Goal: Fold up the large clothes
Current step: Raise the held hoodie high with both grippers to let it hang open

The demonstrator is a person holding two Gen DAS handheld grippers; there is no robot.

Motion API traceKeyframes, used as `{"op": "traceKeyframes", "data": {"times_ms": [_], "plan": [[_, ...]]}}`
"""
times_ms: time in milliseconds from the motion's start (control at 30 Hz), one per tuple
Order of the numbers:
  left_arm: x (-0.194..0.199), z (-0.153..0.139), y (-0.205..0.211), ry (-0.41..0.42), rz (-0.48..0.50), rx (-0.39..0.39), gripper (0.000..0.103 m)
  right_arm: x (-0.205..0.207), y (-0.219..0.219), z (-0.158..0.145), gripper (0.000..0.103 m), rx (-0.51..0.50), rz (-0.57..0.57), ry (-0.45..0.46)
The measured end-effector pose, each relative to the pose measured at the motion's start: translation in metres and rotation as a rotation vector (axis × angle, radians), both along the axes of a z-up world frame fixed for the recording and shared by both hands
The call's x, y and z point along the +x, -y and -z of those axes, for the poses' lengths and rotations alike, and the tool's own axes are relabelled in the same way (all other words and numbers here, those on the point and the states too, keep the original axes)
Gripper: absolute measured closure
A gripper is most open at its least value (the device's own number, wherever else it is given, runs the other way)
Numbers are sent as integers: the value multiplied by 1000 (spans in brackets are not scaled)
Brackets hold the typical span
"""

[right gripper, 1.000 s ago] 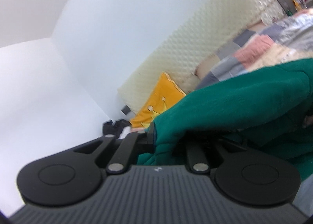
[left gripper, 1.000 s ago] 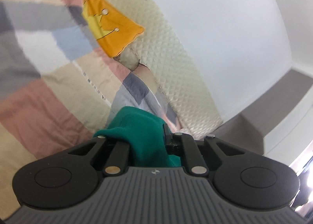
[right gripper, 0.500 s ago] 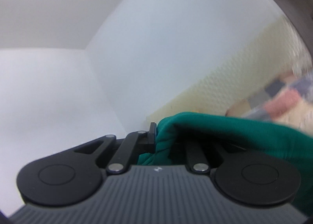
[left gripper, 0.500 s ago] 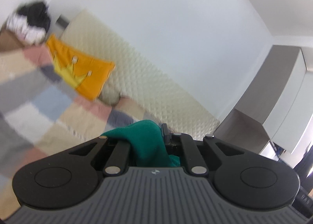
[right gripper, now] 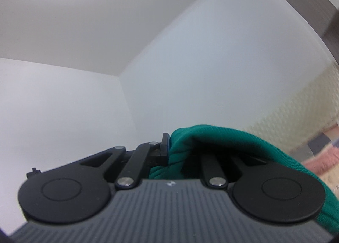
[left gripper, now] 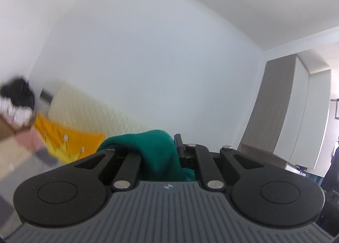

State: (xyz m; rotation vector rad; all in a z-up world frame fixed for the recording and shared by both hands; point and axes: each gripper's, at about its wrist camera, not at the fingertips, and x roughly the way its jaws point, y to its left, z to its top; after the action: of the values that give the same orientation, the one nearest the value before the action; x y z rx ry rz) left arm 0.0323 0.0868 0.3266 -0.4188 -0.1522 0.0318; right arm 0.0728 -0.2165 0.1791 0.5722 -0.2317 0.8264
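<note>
Left gripper: fingers drawn almost fully together, pinching a bunched fold of the dark green knit garment. The cloth humps up over the fingers and drops back toward the gripper's grey ribbed body; one black fingertip shows just right of the fold, the other is buried under fabric.

Right gripper: fingers likewise nearly closed, clamped on another part of the same green garment. Here the cloth arches up from the grip and runs off to the right, draping over the gripper's right side down to the lower edge of the view. The left black fingertip presses against the fabric; the right one is hidden.

The garment is thus held at two places, one in each gripper, lifted off the bed, with both grippers aimed mostly at white wall and ceiling.

Surroundings, left wrist view, blurred: patchwork bedspread in pink, beige and grey at lower left; orange cushion with a yellow crown design lying against the cream quilted headboard; a dark pile of clothing at far left; tall grey and white wardrobe at right.

Right wrist view: strip of the same headboard and bedspread at the right edge.
</note>
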Motion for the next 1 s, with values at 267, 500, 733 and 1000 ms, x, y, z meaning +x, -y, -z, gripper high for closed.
{"op": "traceKeyframes", "data": {"times_ms": [267,500,733,1000], "plan": [[-44,-96,14,125,-37,97,92,-22,10,-79,92,10,-29,84],[-17,-119,-3,73,-90,150,92,25,-12,-106,92,-61,-14,76],[106,-33,-53,-77,-94,141,91,155,-51,-45,92,-144,-7,-66],[310,129,-133,-341,-72,33,91,346,-123,71,92,-271,23,-281]]}}
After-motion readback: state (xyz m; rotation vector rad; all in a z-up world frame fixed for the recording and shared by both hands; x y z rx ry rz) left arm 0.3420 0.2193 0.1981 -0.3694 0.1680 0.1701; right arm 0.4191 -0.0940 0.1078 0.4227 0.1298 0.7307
